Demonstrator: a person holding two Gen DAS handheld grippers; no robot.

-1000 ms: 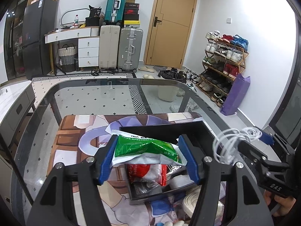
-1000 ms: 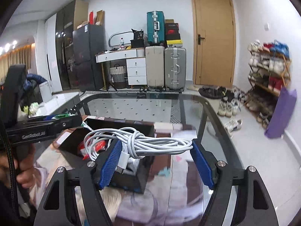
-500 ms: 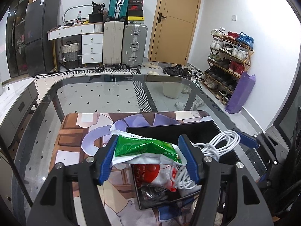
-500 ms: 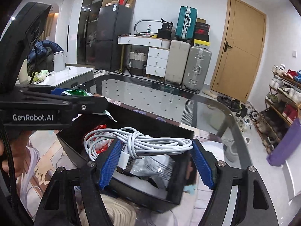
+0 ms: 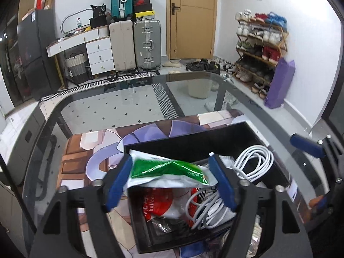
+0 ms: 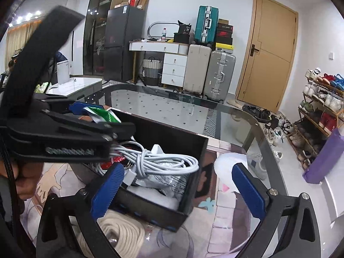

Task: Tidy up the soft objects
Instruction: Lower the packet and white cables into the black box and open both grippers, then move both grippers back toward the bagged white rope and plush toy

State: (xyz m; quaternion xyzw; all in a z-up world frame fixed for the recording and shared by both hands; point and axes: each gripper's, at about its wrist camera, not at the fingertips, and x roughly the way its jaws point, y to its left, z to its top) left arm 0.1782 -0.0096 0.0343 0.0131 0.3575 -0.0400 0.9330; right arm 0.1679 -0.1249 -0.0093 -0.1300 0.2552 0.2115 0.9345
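Note:
My left gripper (image 5: pixel 169 172) is shut on a green and white packet (image 5: pixel 169 171) and holds it over the near left part of a black box (image 5: pixel 215 142). A coil of white cable (image 5: pixel 253 165) lies inside the box on other bags. My right gripper (image 6: pixel 178 178) is open and empty, just above the box's near right side (image 6: pixel 193 189), with the cable (image 6: pixel 163 163) resting below its fingers. The left gripper also shows in the right wrist view (image 6: pixel 120 129) with the packet (image 6: pixel 103 114). A red and white bag (image 5: pixel 161 202) lies in the box.
The box sits on a printed mat (image 5: pixel 90 150) on a glass table (image 5: pixel 129 99). A coil of cream rope (image 6: pixel 120 236) lies on the mat in front of the box. Suitcases, a desk and a shoe rack stand far behind.
My right gripper has opened and let go of the white cable, which now lies in the box. The left gripper still holds the packet over the box.

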